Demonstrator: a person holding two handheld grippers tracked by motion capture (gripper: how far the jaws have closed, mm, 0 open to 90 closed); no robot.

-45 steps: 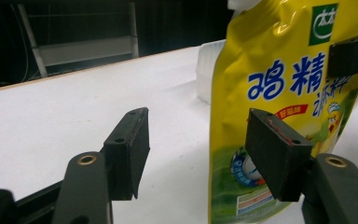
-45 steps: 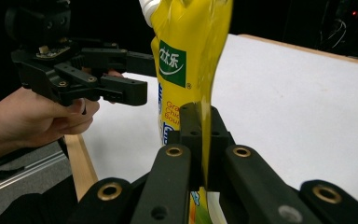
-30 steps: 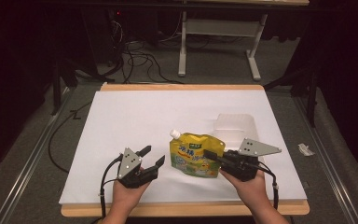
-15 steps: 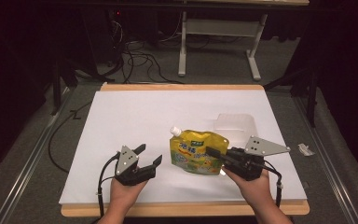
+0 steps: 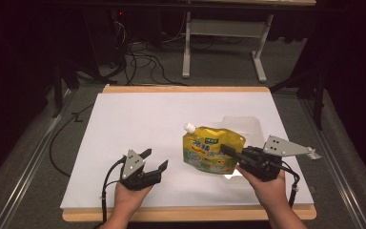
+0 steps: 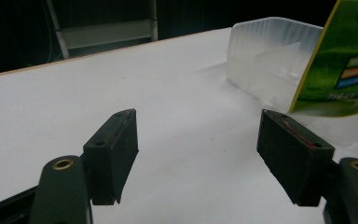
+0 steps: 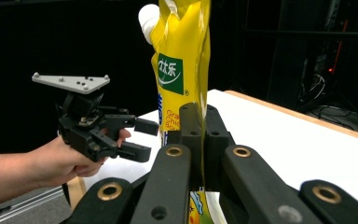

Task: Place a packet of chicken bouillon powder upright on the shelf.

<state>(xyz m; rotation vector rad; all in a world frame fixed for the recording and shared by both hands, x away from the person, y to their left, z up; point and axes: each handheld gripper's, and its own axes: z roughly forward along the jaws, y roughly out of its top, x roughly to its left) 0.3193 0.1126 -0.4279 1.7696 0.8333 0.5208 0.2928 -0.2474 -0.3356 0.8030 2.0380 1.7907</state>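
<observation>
A yellow spouted pouch (image 5: 209, 150) with a white cap hangs upright just above the white table top, right of centre. My right gripper (image 5: 226, 150) is shut on its lower edge; the right gripper view shows the pouch (image 7: 182, 60) pinched between the closed jaws of my right gripper (image 7: 198, 135). My left gripper (image 5: 156, 159) sits near the front edge, left of the pouch. Its jaws have just been opening and stand wide apart with nothing between them, as the left gripper view (image 6: 198, 154) shows. The pouch (image 6: 345, 65) appears at that view's right edge.
A clear plastic container (image 5: 243, 123) stands on the white sheet (image 5: 138, 124) just behind the pouch, and is also seen as the clear container (image 6: 270, 56) in the left gripper view. Beyond the table lie cables and a grey table frame (image 5: 224, 43) on the dark floor.
The right gripper has lifted the pouch slightly and carried it a little to the right. The left gripper's jaws have spread wider while that hand stayed in place.
</observation>
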